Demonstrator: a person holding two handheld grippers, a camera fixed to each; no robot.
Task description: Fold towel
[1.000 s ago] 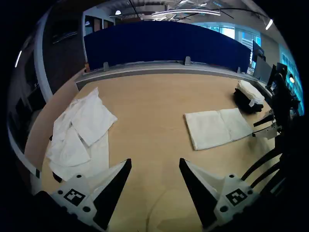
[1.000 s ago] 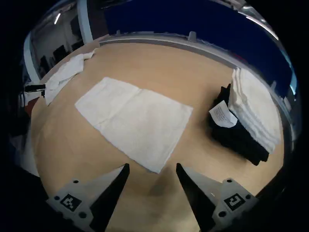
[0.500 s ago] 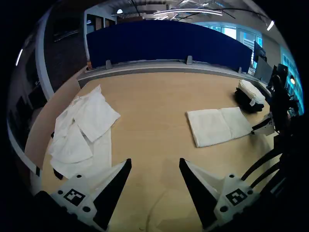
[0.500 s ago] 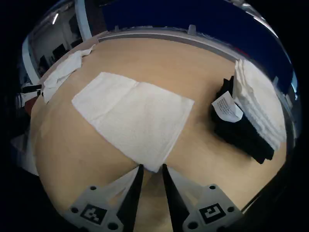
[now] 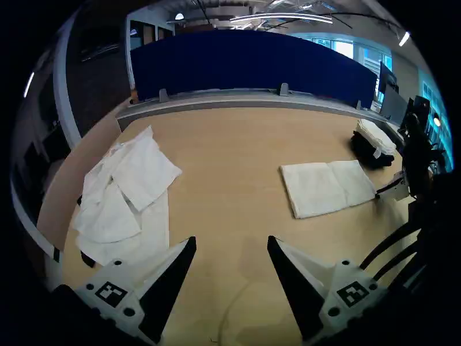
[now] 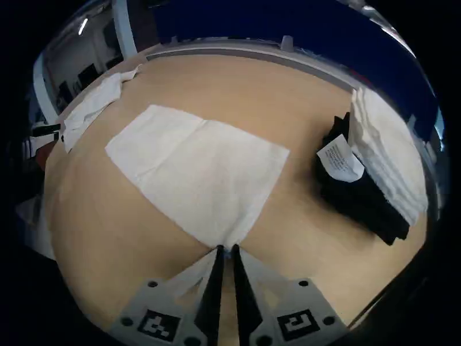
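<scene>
The left tool (image 5: pixel 231 239) hangs over the bare tan wooden worktop (image 5: pixel 230 150), well to the left of the flat white cloth towel (image 5: pixel 325 187). Its two fingers are wide apart and hold nothing. Further left of the towel lies a messy heap of white cloths (image 5: pixel 124 193). The towel lies spread out flat with one crease across it. The right tool (image 6: pixel 226 249) sits at the towel's near corner. Its fingers are almost together, and the corner looks nipped between the tips. Right of the towel sits a neat stack of folded white towels (image 6: pixel 386 155) on a black folded pile (image 6: pixel 357 202).

Only the very tip of the corner is held, so I think the lift should be slow and low, or the thin cloth may slip out. The left tool would do well to take the towel's other near corner. Then both corners can rise together and the fold will not go crooked. After that, the near edge should go over to the far edge, corner on corner.

One second ago the right tool's fingers were wide apart and short of the corner. Half a second ago they were half closed. Now they are nearly touching, right at it. The left tool is just as open as before and has barely moved. The towel lies where it did.
</scene>
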